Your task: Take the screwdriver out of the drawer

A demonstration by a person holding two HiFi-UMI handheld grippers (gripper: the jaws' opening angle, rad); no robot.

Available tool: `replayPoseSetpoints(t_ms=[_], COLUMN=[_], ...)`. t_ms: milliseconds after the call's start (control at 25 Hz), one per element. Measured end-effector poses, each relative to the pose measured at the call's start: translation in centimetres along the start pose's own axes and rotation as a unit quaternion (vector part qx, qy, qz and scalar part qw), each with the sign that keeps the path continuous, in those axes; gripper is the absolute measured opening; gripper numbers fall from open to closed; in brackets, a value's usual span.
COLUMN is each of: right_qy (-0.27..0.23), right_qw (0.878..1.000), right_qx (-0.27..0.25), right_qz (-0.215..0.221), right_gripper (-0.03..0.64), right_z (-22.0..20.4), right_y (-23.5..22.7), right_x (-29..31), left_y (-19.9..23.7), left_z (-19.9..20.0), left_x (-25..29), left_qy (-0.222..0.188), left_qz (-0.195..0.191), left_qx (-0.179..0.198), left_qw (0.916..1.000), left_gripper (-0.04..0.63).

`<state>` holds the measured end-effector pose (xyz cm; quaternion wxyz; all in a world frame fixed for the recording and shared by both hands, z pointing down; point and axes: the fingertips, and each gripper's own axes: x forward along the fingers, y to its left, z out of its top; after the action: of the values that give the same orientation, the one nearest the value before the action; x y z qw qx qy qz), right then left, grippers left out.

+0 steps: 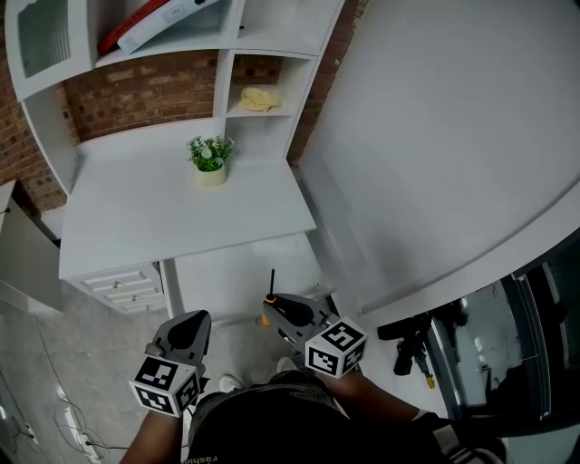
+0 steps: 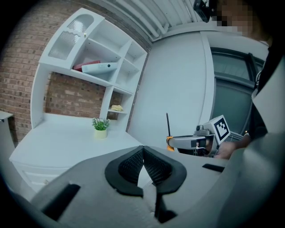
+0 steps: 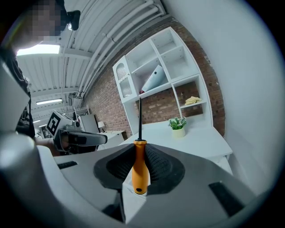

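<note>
We see a white shelf unit [image 1: 227,86] at the back of the tabletop [image 1: 154,217]. One low cubby holds a yellow cloth [image 1: 258,98]. A higher shelf to its left carries a red item [image 1: 136,24] and a pale one lying side by side. A frosted cabinet door [image 1: 41,36] at far left is shut. Under the tabletop's left end sits a drawer stack [image 1: 122,285]; its fronts look flush from above, w/ nothing of the insides showing.

The screwdriver [image 3: 140,169] is out in the air, held by our right gripper [image 3: 139,150]. The jaws are closed on the orange handle, pads either side, butt end toward that gripper's camera. The black shaft runs on past the jaw tips. In the left gripper view it stands approx. upright, tip up and handle low. In the head view the tip points toward the tabletop's front edge. Our left gripper [image 2: 143,153] holds nothing, jaws pressed together at the tips.

Both grippers hang side by side, apart from each other, over the floor [image 1: 54,362] and short of the tabletop's front edge. A white wall [image 1: 435,136] bounds the right side. A small potted plant [image 1: 210,161] stands toward the back of the tabletop near the shelf unit, w/ wide bare surface btwn it and the front edge. A power strip [image 1: 77,437] lies on the floor at lower left.
</note>
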<state>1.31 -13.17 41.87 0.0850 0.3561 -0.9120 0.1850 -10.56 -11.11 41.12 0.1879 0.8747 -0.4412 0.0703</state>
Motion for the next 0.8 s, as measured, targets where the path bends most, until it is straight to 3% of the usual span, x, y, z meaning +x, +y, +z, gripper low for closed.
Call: replayPoseSetpoints(t_ms=[800], right_qy=[0.001], right_qw=[1.000], right_qx=[-0.006], right_qz=[0.026], right_gripper=[0.075], right_z=[0.7], right_y=[-3.1], right_x=[-3.9], left_y=[-4.6], left_z=[0.5], left_x=[2.6], left_qy=[-0.012], left_qz=[0.024], left_qx=[0.001], left_qw=[0.9996], left_gripper=[0.017])
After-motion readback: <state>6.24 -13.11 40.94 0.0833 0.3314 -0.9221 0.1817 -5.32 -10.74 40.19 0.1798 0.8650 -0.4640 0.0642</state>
